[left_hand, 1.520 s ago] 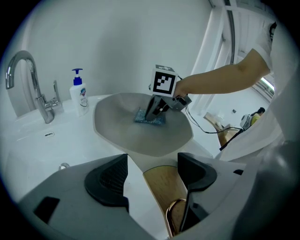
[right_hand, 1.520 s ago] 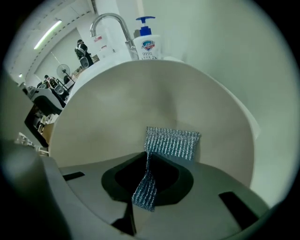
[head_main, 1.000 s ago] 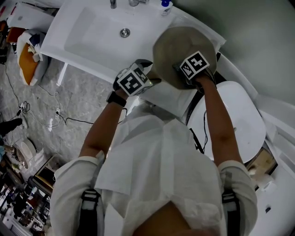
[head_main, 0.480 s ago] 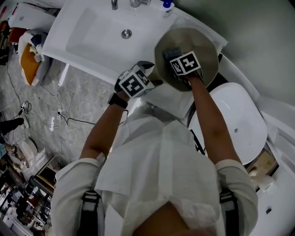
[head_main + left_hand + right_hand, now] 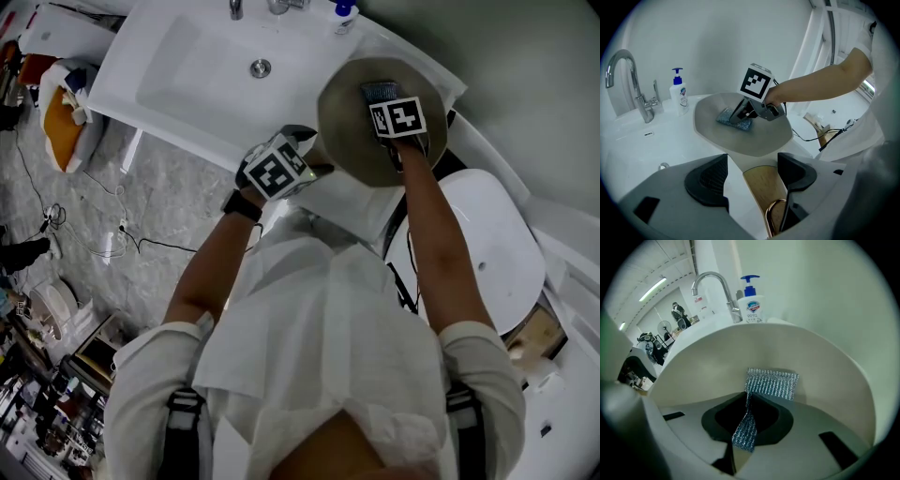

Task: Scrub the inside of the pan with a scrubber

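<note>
The beige pan [image 5: 352,131] sits at the right corner of the white counter, its bowl facing up. My right gripper [image 5: 382,101] is inside it, shut on a silver-blue mesh scrubber [image 5: 378,92] that lies flat against the pan's far inner wall. In the right gripper view the scrubber [image 5: 771,383] fans out past the jaws of the right gripper [image 5: 747,420] onto the pan [image 5: 717,366]. My left gripper [image 5: 752,176] is shut on the pan's wooden handle [image 5: 761,192], below the bowl [image 5: 754,138]. From that view the right gripper [image 5: 740,115] presses the scrubber [image 5: 733,119] down.
A white sink basin [image 5: 187,66] with its drain [image 5: 260,67] lies left of the pan. A chrome faucet [image 5: 623,79] and a soap pump bottle [image 5: 679,91] stand behind. A white rounded fixture [image 5: 487,244] is on the right. Cables lie on the floor [image 5: 122,234].
My right gripper has swept the scrubber across the pan's inside, first to the left, then back right and up toward the far rim. The left gripper and pan have stayed still.
</note>
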Demonstrator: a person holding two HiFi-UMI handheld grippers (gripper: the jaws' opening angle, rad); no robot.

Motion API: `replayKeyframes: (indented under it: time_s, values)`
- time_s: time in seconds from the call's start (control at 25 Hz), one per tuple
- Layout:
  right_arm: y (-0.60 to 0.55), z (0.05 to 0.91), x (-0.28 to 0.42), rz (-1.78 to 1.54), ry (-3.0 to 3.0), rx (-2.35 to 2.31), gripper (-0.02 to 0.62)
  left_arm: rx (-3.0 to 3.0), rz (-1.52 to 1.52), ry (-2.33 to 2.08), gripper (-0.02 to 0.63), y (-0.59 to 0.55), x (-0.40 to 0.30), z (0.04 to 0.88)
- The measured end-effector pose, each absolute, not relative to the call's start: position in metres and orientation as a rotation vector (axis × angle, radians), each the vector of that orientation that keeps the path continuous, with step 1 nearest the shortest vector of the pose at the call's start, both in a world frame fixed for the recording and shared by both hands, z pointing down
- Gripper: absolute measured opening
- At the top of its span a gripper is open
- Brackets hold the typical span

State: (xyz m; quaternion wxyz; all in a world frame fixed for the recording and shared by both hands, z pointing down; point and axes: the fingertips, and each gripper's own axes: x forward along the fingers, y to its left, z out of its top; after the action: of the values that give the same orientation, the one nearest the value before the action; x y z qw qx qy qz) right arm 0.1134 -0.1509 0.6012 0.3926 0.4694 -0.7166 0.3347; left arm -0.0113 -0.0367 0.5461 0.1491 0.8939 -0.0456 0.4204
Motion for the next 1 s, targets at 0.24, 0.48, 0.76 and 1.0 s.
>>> replayKeyframes:
  time_s: [0.24, 0.48, 0.76, 1.0]
  values:
    - [-0.125, 0.602, 0.156, 0.911, -1.656, 1.222, 0.029, 2.58, 1.199, -0.129, 0.341, -0.037, -0.01, 0.543]
    - [-0.087, 0.613, 0.153, 1.006, -1.585, 1.031, 0.029, 2.581, 1.201, -0.134, 0.341, -0.038, -0.01, 0.545]
    - [-0.059, 0.614, 0.1, 1.035, -1.694, 0.818, 0.029, 2.583, 1.2, -0.138, 0.341, -0.039, -0.009, 0.545]
    - [-0.069, 0.613, 0.06, 1.003, -1.827, 0.795, 0.029, 2.58, 1.205, -0.133, 0.341, -0.04, -0.008, 0.545]
